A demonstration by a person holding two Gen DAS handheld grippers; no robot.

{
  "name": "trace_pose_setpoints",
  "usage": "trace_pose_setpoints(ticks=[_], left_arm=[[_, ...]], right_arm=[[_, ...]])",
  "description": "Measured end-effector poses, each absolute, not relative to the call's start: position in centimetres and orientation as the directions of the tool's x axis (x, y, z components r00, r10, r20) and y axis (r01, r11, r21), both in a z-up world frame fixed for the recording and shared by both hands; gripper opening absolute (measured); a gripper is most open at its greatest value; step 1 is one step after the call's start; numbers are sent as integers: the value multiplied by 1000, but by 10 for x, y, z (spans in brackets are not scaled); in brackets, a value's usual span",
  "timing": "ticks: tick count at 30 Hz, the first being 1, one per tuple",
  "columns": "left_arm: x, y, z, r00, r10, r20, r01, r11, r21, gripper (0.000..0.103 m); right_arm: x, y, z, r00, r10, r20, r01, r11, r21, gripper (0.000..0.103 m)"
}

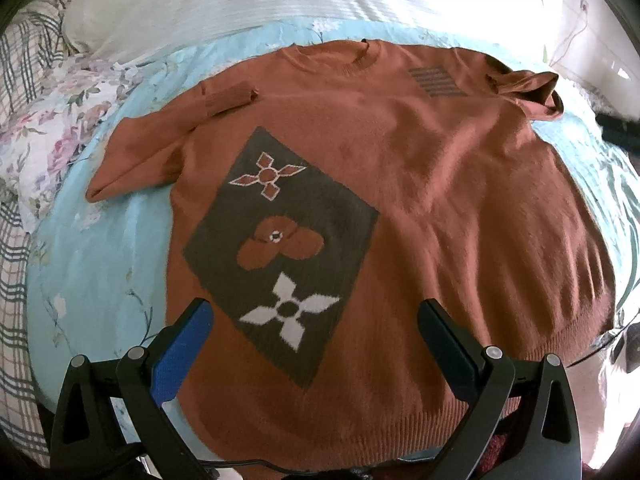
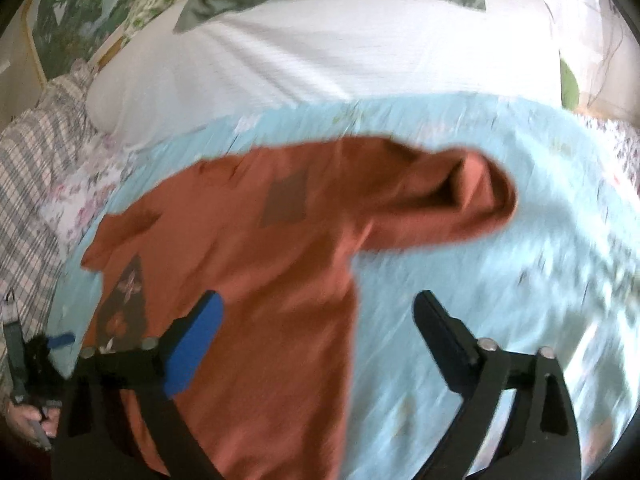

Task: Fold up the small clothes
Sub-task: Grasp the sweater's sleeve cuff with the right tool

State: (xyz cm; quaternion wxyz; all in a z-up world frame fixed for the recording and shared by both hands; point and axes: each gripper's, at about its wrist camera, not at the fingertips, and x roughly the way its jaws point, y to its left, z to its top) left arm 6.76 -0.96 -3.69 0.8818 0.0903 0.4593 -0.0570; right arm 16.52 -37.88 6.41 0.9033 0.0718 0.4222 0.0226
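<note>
I took the sweater (image 1: 420, 200) as my landmark; it lay face up and nearly flat on the light blue bedspread (image 1: 100, 280) of the bed. To the left of the sweater, its left sleeve (image 1: 160, 148) was bent back, with the cuff resting on the shoulder. The left claw (image 1: 316, 320) hung above the hem with its jaws spread wide and nothing between them. On the front of the sweater sat a dark diamond panel (image 1: 280, 248) with three flower shapes, and near the collar a small block of grey stripes (image 1: 436, 80). I could read no brand, label or letters on it. To the right of the sweater body, the other sleeve (image 2: 440, 200) was bunched and partly open. The right claw (image 2: 320, 320) was also spread and empty, over the right edge of the sweater; this view was blurred, so fine detail was lost.

I judged some risks. The soft knit could slide on the bedspread if I pulled only one side, and the fold would become crooked. The bunched sleeve could stay trapped inside the fold. A claw could also pinch the bedspread together with the sweater.
</note>
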Motion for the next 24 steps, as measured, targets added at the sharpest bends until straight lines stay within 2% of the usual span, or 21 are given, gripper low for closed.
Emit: trace_pose_setpoints(ticks=[2,6,8,12,16,19,20,21,22,23,24], left_arm=[[74,-13,-40,562,-27,-827,187,978,95,102],[81,-21,-45,540,-72,-838,201,978,46,102],[85,-25,-47,529,-95,-843,208,978,20,102],[95,-27,-55,510,-88,-856,202,979,20,102],[106,-26,-61,493,-82,-866,184,983,11,102],[113,-23,-65,482,-82,-872,172,985,2,102],[116,-24,-67,479,-83,-874,170,985,0,102],[117,-25,-68,476,-89,-875,170,985,-8,102],[119,-25,-69,474,-93,-876,170,985,-12,102],[120,-26,-69,472,-99,-876,172,985,-18,102],[120,-27,-69,472,-106,-875,176,984,-24,102]], right_arm=[[189,-397,75,666,87,-741,27,990,141,85],[243,-431,84,688,31,-725,43,996,83,85],[273,-447,82,670,30,-742,35,997,72,85],[326,-463,64,601,-16,-799,-22,999,-37,85],[361,-475,34,475,-65,-877,-100,987,-128,85],[368,-484,16,399,-58,-915,-141,982,-124,85],[368,-485,11,383,-64,-921,-154,979,-132,80],[367,-484,5,365,-79,-928,-168,974,-149,71],[365,-483,-2,339,-101,-935,-175,970,-168,45],[362,-481,-3,331,-114,-937,-169,969,-177,30],[358,-480,-4,332,-119,-936,-160,970,-181,27]])
